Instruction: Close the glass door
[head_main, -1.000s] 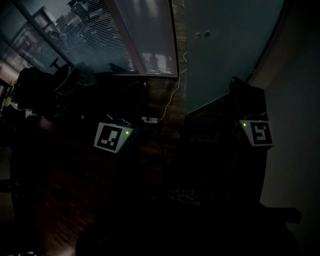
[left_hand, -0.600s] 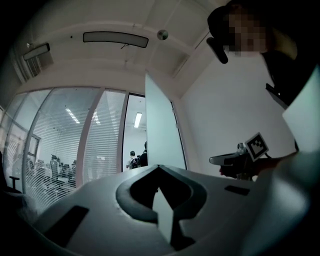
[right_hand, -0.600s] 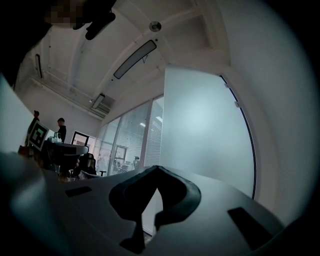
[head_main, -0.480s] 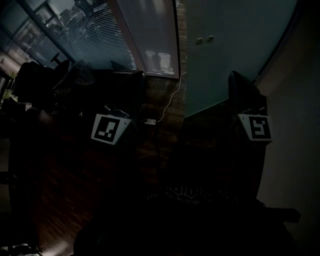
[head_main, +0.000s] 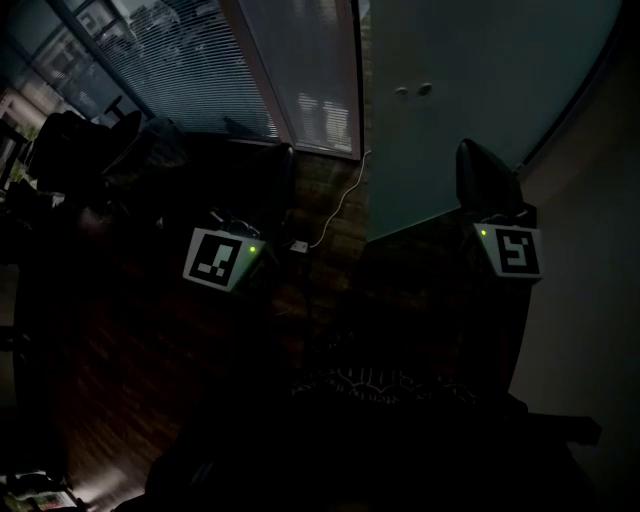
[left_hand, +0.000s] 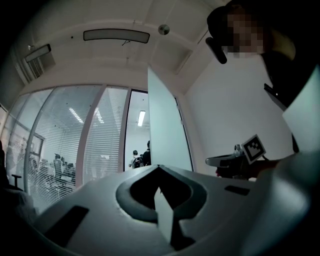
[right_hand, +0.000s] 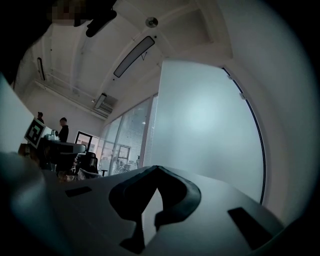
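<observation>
Frosted pale glass door (head_main: 470, 110) stands upper right in head view, next to a glass wall w/ slatted blinds (head_main: 190, 70). A thin white cable (head_main: 340, 200) runs down the brick strip between them to the dark wood floor (head_main: 130, 380).

Right hand-held gripper (right_hand: 157, 170): jaws together, nothing between them, pointed at the door panel, which fills most of its view. In head view its dark tip overlaps the door's lower edge; contact can't be told.

Left hand-held gripper (left_hand: 159, 170): jaws also closed, empty, aimed at the door's free edge and the open gap beside it. People (left_hand: 142, 157) are visible beyond the gap.
</observation>
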